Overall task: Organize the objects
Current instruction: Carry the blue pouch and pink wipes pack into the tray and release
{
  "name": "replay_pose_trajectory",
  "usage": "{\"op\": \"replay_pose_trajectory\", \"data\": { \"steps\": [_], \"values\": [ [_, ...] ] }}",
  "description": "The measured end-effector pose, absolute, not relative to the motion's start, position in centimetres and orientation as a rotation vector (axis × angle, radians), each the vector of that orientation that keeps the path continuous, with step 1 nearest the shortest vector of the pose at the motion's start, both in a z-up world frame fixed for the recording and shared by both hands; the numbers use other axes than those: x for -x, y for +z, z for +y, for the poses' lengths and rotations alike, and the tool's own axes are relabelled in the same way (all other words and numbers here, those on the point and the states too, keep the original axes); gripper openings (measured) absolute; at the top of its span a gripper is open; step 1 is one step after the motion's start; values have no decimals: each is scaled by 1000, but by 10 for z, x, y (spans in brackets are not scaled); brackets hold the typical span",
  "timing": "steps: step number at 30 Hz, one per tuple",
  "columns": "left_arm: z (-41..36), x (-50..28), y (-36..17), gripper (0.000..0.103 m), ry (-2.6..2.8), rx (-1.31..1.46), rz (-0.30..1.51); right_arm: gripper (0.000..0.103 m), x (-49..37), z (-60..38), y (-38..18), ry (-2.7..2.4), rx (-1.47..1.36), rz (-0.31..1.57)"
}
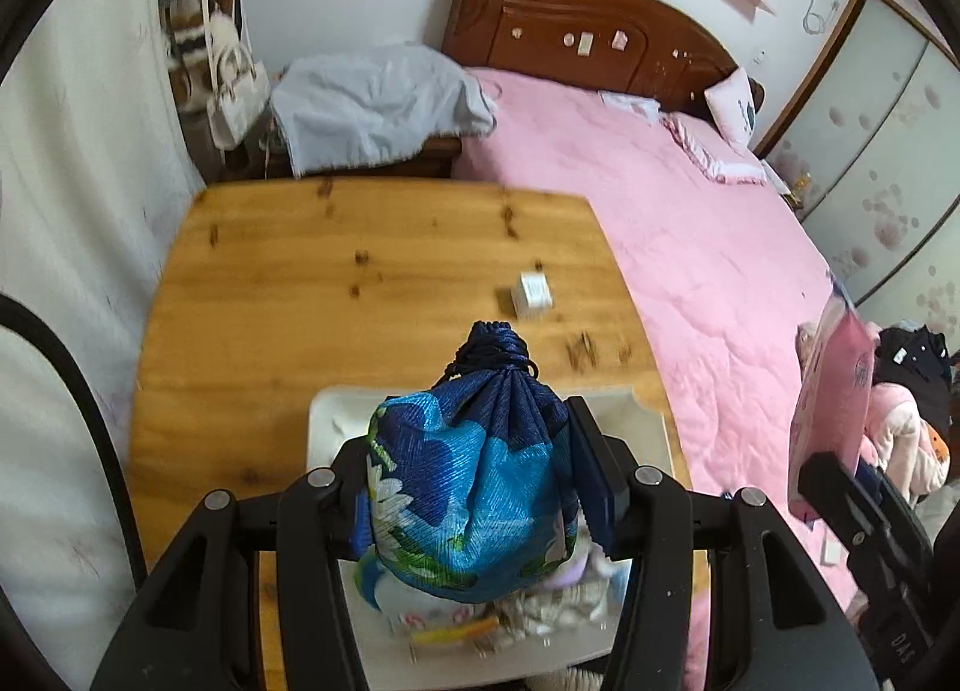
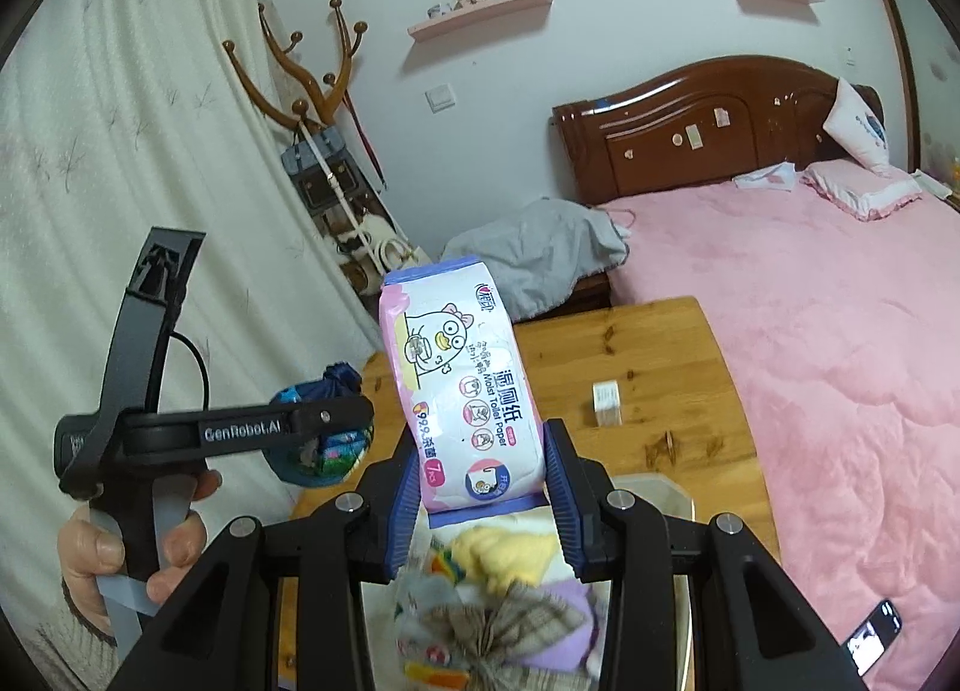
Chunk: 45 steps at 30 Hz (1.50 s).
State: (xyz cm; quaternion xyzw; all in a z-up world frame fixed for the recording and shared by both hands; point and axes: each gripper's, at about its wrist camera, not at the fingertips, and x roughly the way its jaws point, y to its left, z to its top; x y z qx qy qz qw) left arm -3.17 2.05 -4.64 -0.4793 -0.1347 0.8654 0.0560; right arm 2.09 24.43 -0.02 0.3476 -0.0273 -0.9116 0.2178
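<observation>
My left gripper (image 1: 474,475) is shut on a blue drawstring pouch (image 1: 474,469) with a flower print, held above a white bin (image 1: 336,409) on the wooden table (image 1: 360,271). My right gripper (image 2: 480,499) is shut on a pink and white pack of moist toilet paper (image 2: 462,385), raised over the same white bin (image 2: 660,490). The bin holds several small cloth items (image 2: 498,601). In the right wrist view the pouch (image 2: 324,445) and the left gripper's arm (image 2: 240,430) appear at the left, with a hand (image 2: 108,553) on the handle. In the left wrist view the pack (image 1: 834,409) shows at the right edge.
A small white box (image 1: 531,295) lies on the table beyond the bin. A bed with a pink quilt (image 1: 690,247) borders the table's right side. Grey cloth (image 1: 378,108) covers a nightstand behind the table. A curtain (image 2: 120,181) hangs to the left. A phone (image 2: 870,637) lies on the quilt.
</observation>
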Motion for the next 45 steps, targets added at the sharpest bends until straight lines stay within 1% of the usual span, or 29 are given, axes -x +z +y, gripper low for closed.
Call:
{"op": "replay_pose_trajectory", "data": {
  "steps": [3,7,20,24,29,39,42,44,45],
  "values": [
    [24,19,-61,56,2613,1487,-397,39,-34,245,-8,-2523,-988,-46],
    [31,6,-73,56,2635,1493,-340,39,-44,248,-17,-2529,-1012,-22],
    [45,-9,-78,57,2696,1422,-240,39,-56,254,-33,-2567,-1039,44],
    [51,-10,-89,57,2707,1441,-187,39,-52,255,-44,-2559,-1083,46],
    [54,-7,-103,57,2692,1505,-167,39,-49,257,-62,-2559,-1145,66],
    [68,-9,-108,57,2733,1484,-46,39,-40,264,-93,-2524,-1299,62],
    [70,-8,-109,57,2731,1487,-17,41,-40,262,-96,-2525,-1316,84],
    [72,-7,-111,62,2720,1500,-9,41,-38,261,-97,-2528,-1327,92],
    [72,-6,-112,63,2712,1511,-13,44,-36,261,-98,-2524,-1334,89]
  ]
}}
